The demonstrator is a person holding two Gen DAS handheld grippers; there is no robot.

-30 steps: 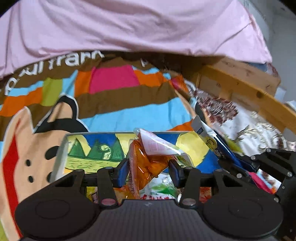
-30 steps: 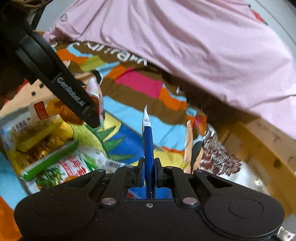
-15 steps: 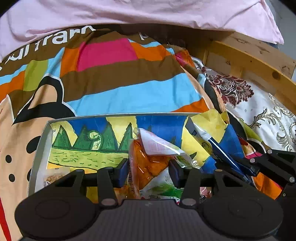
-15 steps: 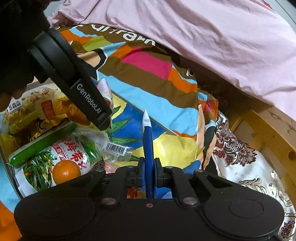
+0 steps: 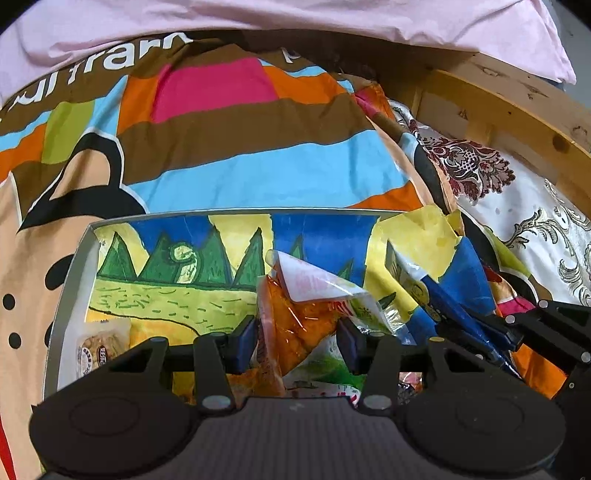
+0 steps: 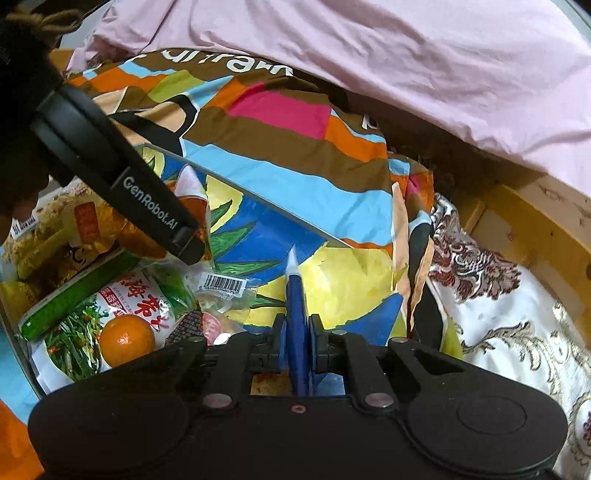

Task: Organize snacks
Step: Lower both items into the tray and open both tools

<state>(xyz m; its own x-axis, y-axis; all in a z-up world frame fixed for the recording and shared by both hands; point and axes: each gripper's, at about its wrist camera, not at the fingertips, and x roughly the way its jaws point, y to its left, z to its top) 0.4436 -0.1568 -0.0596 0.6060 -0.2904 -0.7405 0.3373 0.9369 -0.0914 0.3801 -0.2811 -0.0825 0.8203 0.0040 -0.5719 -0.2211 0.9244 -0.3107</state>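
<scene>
Two handheld grippers work over a bed covered by a bright striped cartoon bedspread point(image 5: 229, 147), with a pink sheet point(image 5: 295, 22) bunched across the top of both views. At right, a wooden bed frame point(image 5: 517, 107) edges a white floral-patterned cloth point(image 6: 498, 302).

A shallow tray point(image 5: 70, 280) lined with a painted landscape sits on the bedspread at lower centre of the left view. The left gripper point(image 5: 297, 341) has its jaws clenched on an orange snack packet point(image 5: 295, 325) above the tray.

The right gripper point(image 6: 297, 341), at lower centre of its view, has jaws clamped edge-on around a thin blue snack packet point(image 6: 295, 302), just starting to loosen, over the tray's right end.

In the tray at lower left of the right view lie a green-and-white snack bag point(image 6: 74, 325), an orange fruit point(image 6: 127, 343) and a yellowish snack bag point(image 6: 55, 236).
</scene>
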